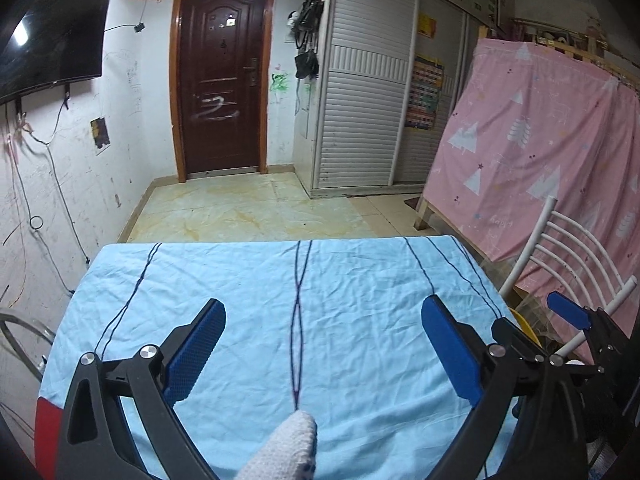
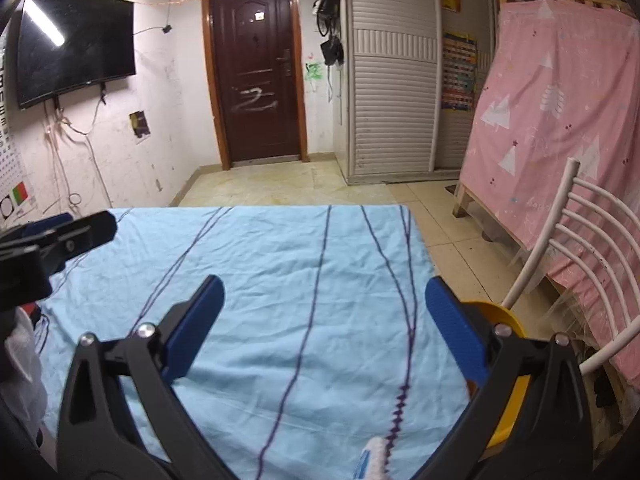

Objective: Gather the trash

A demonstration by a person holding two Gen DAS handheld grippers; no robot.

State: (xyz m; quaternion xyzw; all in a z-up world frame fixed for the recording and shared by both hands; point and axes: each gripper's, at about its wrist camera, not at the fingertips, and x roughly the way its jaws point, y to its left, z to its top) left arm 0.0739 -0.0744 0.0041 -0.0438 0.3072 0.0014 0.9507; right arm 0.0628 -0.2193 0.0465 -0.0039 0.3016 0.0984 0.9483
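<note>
A black television (image 2: 76, 46) hangs on the scuffed white wall at left. Next comes a dark brown door (image 2: 256, 68), then a white slatted wardrobe (image 2: 392, 96) and a pink patterned curtain (image 2: 560, 128). A white metal chair (image 2: 580, 240) stands beside a table under a wrinkled blue cloth (image 2: 280, 264). Both tongs, left gripper (image 1: 324, 348) and right gripper (image 2: 324, 328), stand wide apart, empty. No trash shows on the cloth; a yellow bin (image 2: 500, 320) sits at its right edge.

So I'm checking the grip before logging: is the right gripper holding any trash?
No, the right gripper stands open with only the bare blue cloth between its fingers.
</note>
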